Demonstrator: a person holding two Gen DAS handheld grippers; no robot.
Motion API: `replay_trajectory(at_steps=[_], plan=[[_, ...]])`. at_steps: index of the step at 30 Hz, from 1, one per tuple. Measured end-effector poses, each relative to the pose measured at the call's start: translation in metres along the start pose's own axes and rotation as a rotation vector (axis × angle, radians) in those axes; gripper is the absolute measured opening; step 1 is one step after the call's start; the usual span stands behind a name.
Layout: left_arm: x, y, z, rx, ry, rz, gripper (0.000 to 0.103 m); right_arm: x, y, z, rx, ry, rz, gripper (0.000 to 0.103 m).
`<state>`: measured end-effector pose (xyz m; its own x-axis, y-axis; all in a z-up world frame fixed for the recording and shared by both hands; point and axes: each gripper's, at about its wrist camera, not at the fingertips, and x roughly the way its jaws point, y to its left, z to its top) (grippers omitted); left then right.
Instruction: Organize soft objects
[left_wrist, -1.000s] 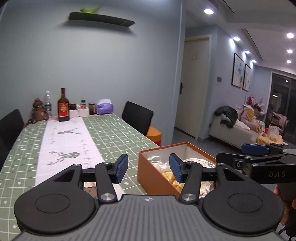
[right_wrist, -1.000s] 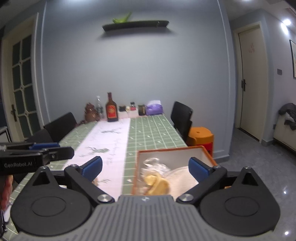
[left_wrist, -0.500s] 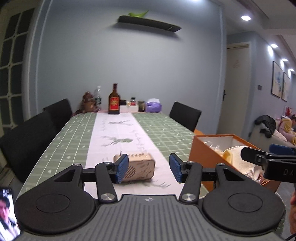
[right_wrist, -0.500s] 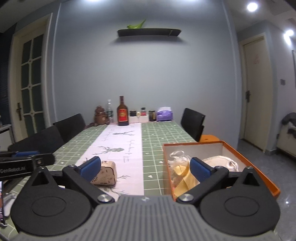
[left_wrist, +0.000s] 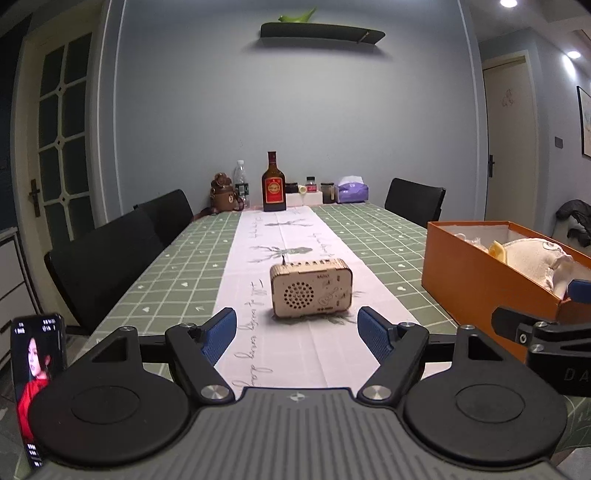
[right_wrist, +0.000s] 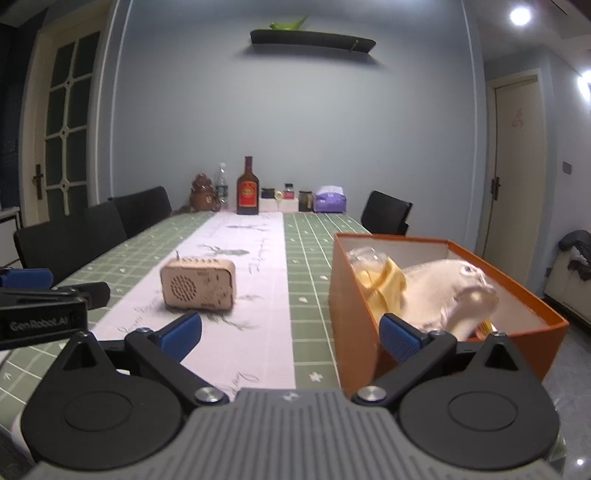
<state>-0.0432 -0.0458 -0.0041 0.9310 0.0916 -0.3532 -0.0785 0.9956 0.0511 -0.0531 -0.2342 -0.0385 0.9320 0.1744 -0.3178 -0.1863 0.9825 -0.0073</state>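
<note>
Soft cloths (right_wrist: 439, 291), cream and yellow, lie bundled inside the orange box (right_wrist: 354, 314) at the right edge of your bench (right_wrist: 314, 266). Your left tongs (left_wrist: 297, 334) and right tongs (right_wrist: 291, 334) both hover spread apart, gripping nothing. A small wooden radio (left_wrist: 311, 291) stands on the white runner (left_wrist: 284, 236), just ahead of your left tongs.

A wooden radio-shaped box (left_wrist: 311, 289) sits on the white table runner (left_wrist: 291, 236); a dark liquor bottle (left_wrist: 273, 182), bear figurine (left_wrist: 222, 194) and purple tissue pack (left_wrist: 352, 192) line the far end.
</note>
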Motion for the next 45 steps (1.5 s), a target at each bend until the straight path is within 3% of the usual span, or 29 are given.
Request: replay_trajectory(at_steps=[10,45], plan=[[0.004,-0.007,-0.027,0.005,0.1,0.021,0.088,0.0,-0.001,-0.022,0.015,0.076,0.012,0.1],[0.01,-0.017,-0.028,0.036,0.134,0.018,0.088,0.0,-0.003,-0.021,0.006,0.082,-0.019,0.1]])
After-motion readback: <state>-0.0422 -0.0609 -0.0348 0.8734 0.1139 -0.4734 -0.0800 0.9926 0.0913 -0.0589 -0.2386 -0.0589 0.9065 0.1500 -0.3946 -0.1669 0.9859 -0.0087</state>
